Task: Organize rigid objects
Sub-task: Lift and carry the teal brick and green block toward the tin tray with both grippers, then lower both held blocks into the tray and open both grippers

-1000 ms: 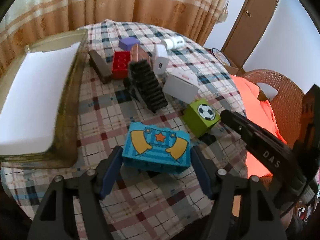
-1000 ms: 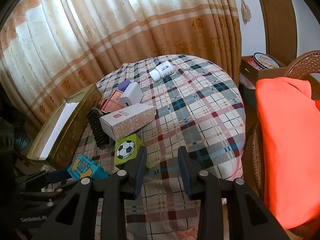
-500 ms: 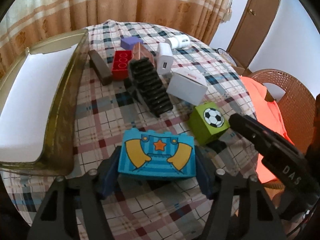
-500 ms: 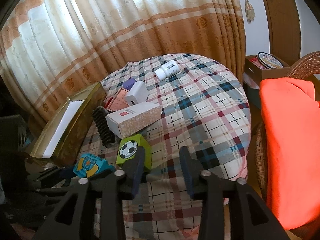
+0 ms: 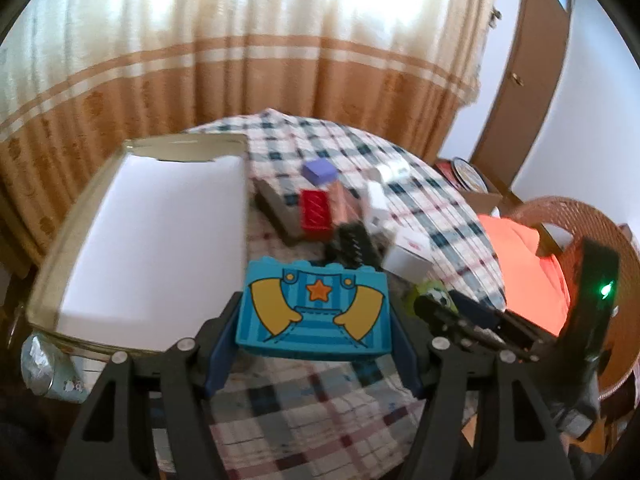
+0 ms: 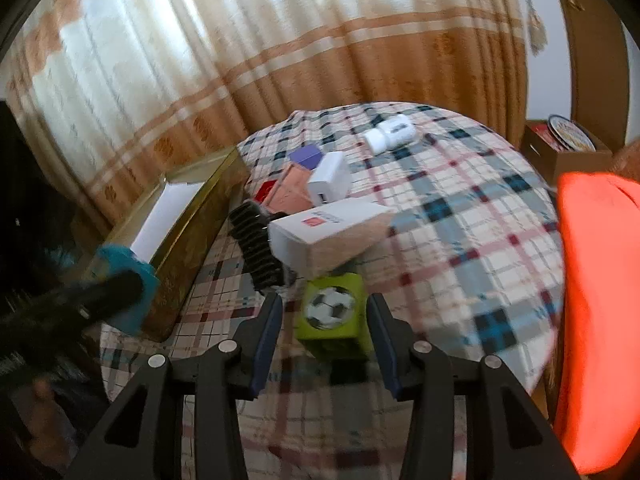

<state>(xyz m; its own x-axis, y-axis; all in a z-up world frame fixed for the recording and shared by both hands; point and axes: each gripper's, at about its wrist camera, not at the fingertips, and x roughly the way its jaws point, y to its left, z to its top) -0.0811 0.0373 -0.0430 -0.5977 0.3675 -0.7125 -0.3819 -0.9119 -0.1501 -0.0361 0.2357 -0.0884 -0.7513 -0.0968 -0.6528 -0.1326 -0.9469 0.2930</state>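
Note:
My left gripper [image 5: 314, 320] is shut on a blue toy brick [image 5: 314, 314] with a star and yellow sleeves, held above the table beside the gold box [image 5: 152, 240]. The brick also shows blurred in the right wrist view [image 6: 128, 268]. My right gripper [image 6: 324, 320] is open, its fingers on either side of the green cube with a football [image 6: 334, 316], which sits on the checked tablecloth [image 6: 460, 216]. The cube also shows in the left wrist view [image 5: 430, 296].
A cluster lies mid-table: white carton [image 6: 328, 228], black comb [image 6: 256, 248], white charger [image 6: 330, 178], red brick [image 5: 316, 212], purple block [image 5: 318, 170], dark bar [image 5: 276, 208], white bottle [image 6: 390, 134]. An orange cloth [image 6: 596, 300] covers a wicker chair at right.
My left gripper has lifted the blue brick off the table and swung left toward the gold box. My right gripper has opened wider and moved around the green cube.

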